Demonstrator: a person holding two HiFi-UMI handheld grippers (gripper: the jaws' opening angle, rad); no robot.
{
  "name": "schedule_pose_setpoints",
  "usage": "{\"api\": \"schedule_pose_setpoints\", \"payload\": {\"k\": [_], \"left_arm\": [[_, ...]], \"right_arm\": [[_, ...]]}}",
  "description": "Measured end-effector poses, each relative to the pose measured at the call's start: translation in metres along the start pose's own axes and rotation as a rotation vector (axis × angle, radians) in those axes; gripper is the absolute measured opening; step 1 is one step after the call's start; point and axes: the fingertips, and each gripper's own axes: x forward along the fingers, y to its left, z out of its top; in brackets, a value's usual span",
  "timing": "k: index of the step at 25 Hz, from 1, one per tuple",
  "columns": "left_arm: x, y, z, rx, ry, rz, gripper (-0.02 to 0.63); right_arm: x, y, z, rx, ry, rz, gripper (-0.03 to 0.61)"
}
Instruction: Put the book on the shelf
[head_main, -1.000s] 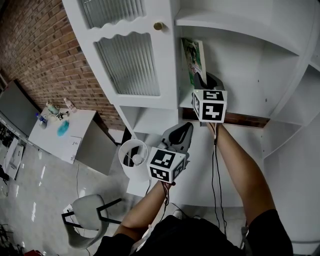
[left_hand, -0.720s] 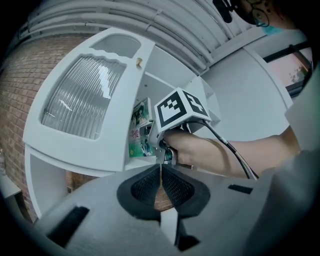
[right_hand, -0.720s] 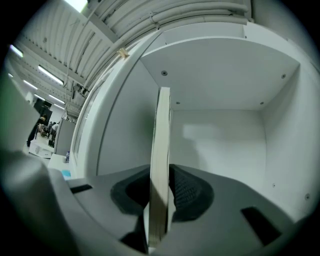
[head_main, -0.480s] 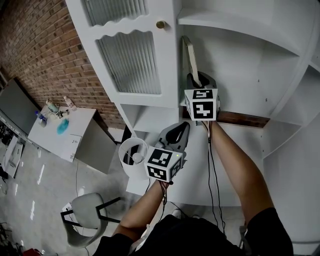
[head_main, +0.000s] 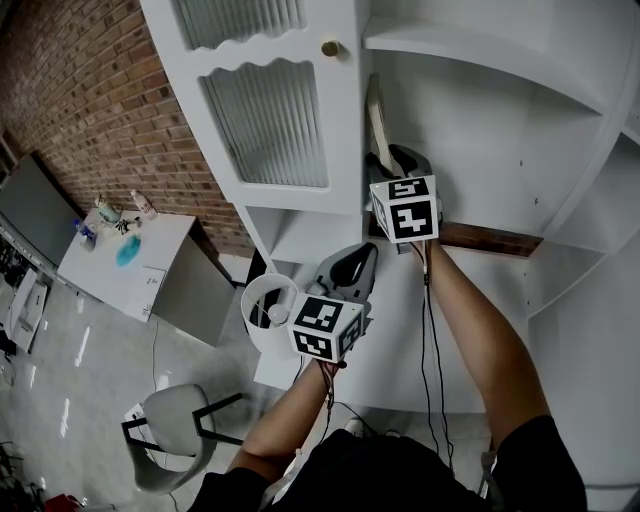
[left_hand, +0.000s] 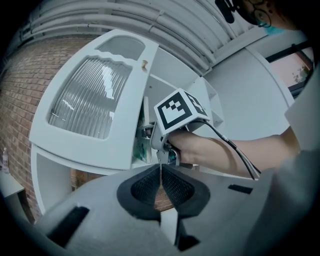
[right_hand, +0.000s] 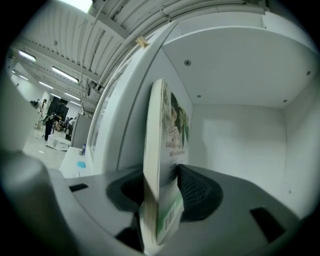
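Note:
The book (head_main: 378, 125) stands upright in the white shelf (head_main: 480, 150) compartment, close to its left side wall. In the right gripper view the book (right_hand: 162, 150) is edge-on, green and white cover facing right. My right gripper (head_main: 392, 158) reaches into the compartment; its jaws (right_hand: 159, 187) are opening, the book still between them with slack on the left pad's side. My left gripper (head_main: 352, 268) hangs lower, below the shelf, shut with nothing in it; its pads (left_hand: 161, 172) meet in a line.
A white cabinet door (head_main: 270, 120) with ribbed glass and a brass knob (head_main: 329, 48) stands open left of the compartment. Below are a white fan (head_main: 268, 310), a grey chair (head_main: 180, 425), a white table (head_main: 130, 265) and a brick wall (head_main: 90, 110).
The book turned from cover-facing to edge-on and moved left against the compartment's side. The right gripper followed it, and its jaws have widened. The left gripper stayed put.

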Motion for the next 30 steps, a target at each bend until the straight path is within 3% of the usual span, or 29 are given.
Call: {"api": "schedule_pose_setpoints", "payload": {"k": [14,21,25,30], "left_arm": [[-0.002,-0.002,-0.002,-0.004,0.006,0.009,0.02],[-0.004,-0.004,0.001,0.0,-0.013,0.048,0.02],[-0.003,-0.008,0.0,0.001,-0.014,0.048,0.02],[-0.004,-0.016,0.0,0.008,-0.013,0.046,0.02]], "right_arm": [[-0.03,0.011,0.027,-0.047,-0.147,0.024,0.149],[-0.051,0.003,0.02,0.051,-0.177,0.06,0.149],[-0.063,0.002,0.015,0.055,-0.173,0.073,0.146],[-0.079,-0.003,0.007,0.079,-0.162,0.075,0.058]]}}
